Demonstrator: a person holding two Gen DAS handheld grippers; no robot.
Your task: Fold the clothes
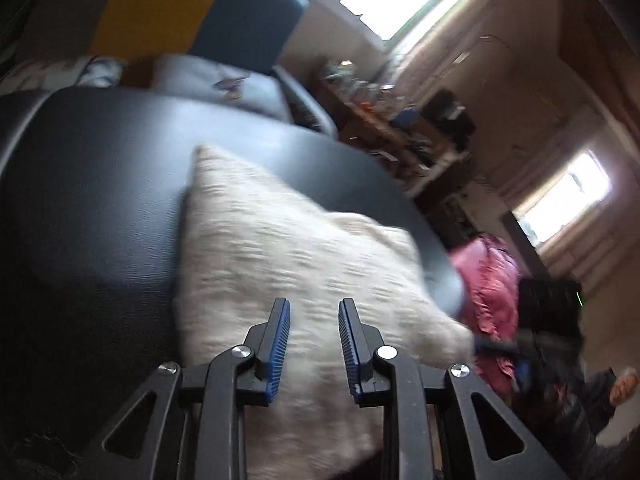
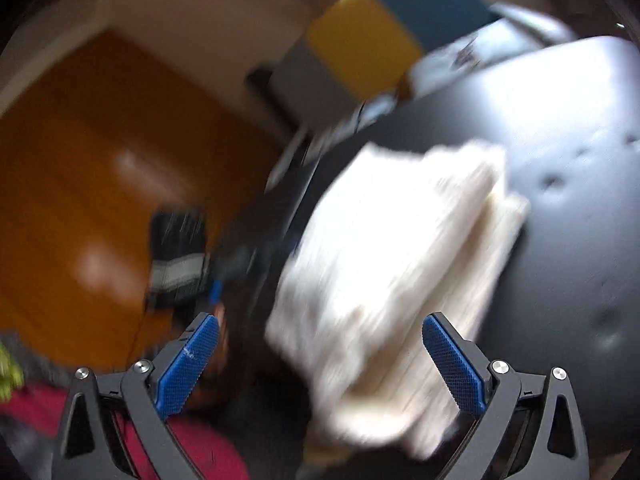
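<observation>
We see the cream garment (image 2: 392, 280) lying folded in layers on the black counter (image 1: 100, 184); left gripper (image 1: 314, 344) and right gripper (image 2: 320, 364) fingers spread, holding nothing.

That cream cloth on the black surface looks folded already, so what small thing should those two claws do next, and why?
Probably steady both claws and look again before touching it. The cream cloth lies in stacked layers on the black surface, and the left claw and right claw are both open with nothing gripped. Both views are too blurred to judge its edges.
</observation>
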